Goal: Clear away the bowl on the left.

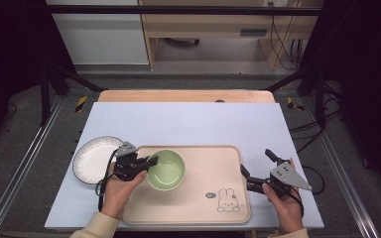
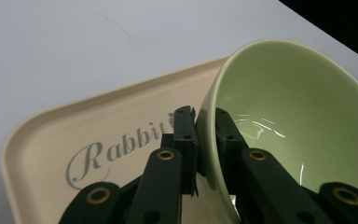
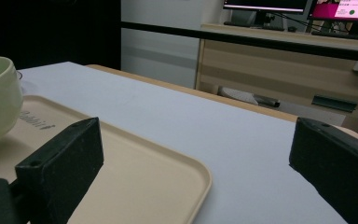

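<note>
- Right gripper [image 1: 257, 171], at the tray's [image 1: 228, 208] right edge, near side: jaws spread wide, holding nothing, one over the tray and one over the table [image 1: 193, 119].
- Left gripper [image 1: 151, 162]: jaws pinched on the left rim of the bowl [image 1: 167, 171], one inside and one outside, so the left hand has it.
- The bowl is on the tray's left half, mouth up and looking tipped; round, so no long axis.
- A plate [image 1: 92, 156] lies just left of the tray.

Pale wooden desk [image 1: 213, 29] with monitors [image 3: 265, 5], grey floor [image 1: 30, 144], dark surroundings
</note>
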### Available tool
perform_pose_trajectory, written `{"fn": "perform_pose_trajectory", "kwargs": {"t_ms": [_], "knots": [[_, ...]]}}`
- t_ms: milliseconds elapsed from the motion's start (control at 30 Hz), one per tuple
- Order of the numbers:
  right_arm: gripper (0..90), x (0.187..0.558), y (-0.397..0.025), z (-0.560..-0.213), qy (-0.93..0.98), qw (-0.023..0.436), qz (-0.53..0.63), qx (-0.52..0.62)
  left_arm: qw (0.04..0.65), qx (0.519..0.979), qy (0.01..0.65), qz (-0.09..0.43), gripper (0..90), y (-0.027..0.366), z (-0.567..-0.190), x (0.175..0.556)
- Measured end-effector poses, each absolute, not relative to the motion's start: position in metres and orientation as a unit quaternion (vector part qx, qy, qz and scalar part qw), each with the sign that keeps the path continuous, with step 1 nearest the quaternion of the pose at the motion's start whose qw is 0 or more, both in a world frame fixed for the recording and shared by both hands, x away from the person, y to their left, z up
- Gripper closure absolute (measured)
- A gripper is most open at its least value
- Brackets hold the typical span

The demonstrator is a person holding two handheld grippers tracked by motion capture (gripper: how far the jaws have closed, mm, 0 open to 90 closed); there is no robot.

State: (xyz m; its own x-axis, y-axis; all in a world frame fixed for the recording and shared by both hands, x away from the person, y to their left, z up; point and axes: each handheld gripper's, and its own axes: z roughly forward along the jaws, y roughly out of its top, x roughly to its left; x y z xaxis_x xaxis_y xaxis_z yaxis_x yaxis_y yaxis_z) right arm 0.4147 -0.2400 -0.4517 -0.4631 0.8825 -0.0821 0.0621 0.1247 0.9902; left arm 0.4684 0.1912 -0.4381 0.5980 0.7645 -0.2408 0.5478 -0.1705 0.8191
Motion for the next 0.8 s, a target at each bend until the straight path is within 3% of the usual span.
{"fn": "perform_pose_trajectory", "kwargs": {"t_ms": [567, 800], "knots": [[3.0, 0.415, -0.241, -0.451, 0.65, 0.371, 0.557, 0.361, 0.46, 0.777, 0.424, 0.066, 82.4, 0.164, -0.444, 0.473], [3.0, 0.414, -0.242, -0.451, 0.649, 0.373, 0.557, 0.36, 0.454, 0.774, 0.435, 0.072, 82.3, 0.158, -0.448, 0.473]]}}
